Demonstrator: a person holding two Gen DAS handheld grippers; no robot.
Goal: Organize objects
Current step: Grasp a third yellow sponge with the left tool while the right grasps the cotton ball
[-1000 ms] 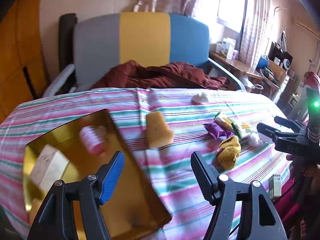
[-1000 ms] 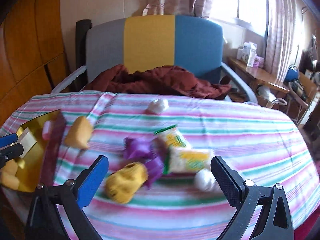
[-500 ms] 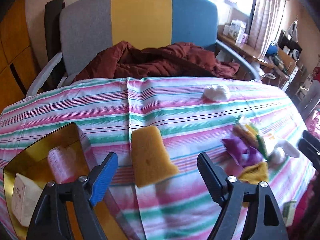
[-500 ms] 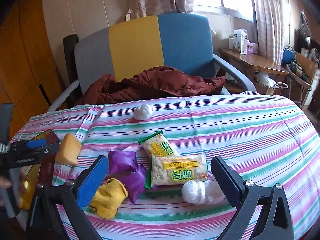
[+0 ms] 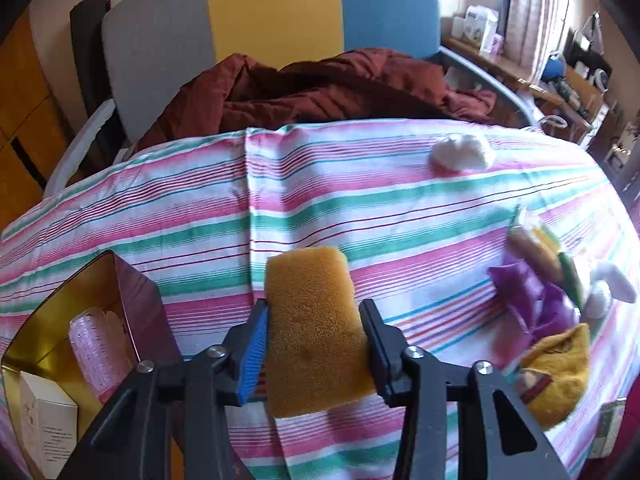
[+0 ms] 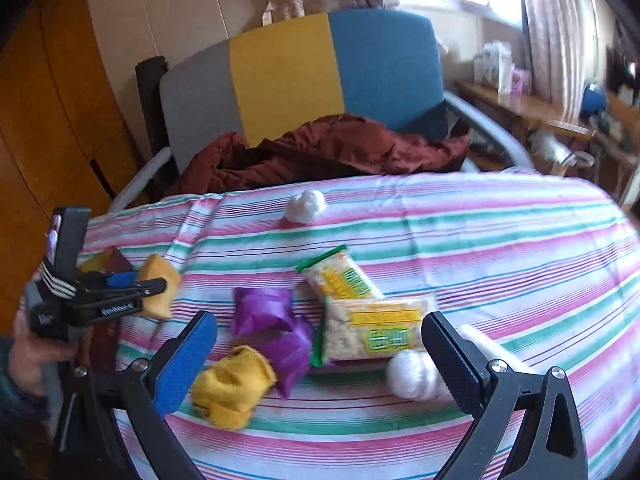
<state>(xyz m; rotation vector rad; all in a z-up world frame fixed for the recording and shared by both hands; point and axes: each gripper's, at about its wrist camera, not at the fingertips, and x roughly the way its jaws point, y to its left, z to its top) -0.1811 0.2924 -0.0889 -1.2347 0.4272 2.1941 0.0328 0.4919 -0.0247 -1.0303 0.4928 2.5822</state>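
Foam sponge [image 5: 316,328] sits low-centre between the left claw [image 5: 314,340] pads, apparently pinched; soft foam may compress and slip out. Right claw [image 6: 320,356] gapes empty over the table [image 6: 500,240].

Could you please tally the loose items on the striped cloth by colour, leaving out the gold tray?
Yellow or orange: 2, sponge and yellow pouch
Purple: 2, packets
White: 2, puffs
Green-yellow snack packs: 2
Total: 8

Left tool [image 5: 314,332] narrowed, right tool [image 6: 320,354] agape.
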